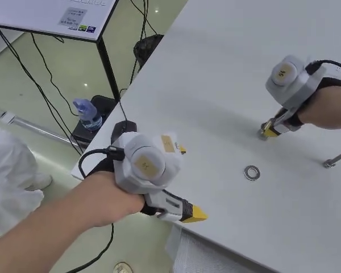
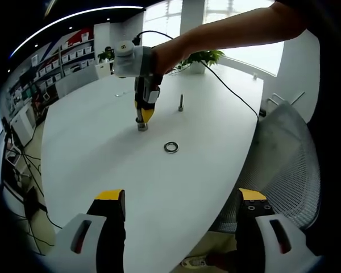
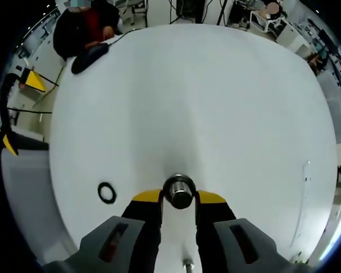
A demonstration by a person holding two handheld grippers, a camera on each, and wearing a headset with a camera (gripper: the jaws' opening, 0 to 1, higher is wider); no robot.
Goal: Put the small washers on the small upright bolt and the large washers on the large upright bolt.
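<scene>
Right gripper view shows the right gripper (image 3: 179, 197) pointing straight down at the large bolt (image 3: 179, 186), which stands up on the white table (image 3: 216, 85). Its two yellow-tipped jaws sit close on each side of the bolt's round metal top. I cannot tell if they squeeze it or just stand beside it, or if a washer sits on it.

One loose washer (image 3: 107, 192) lies flat on the table near the large bolt, not touching it. The small bolt (image 2: 181, 102) stands a bit further from the large bolt, on another side. The left gripper (image 2: 181, 196) is well away from the large bolt, by the table edge. Its jaws are wide apart and hold nothing.

I think the step in hand is work at the large bolt, maybe dropping a washer on. Next, I think the loose washer must be picked up. It lies flat, so a jaw has to catch its edge. It looks wide, so it likely goes on the large bolt.
</scene>
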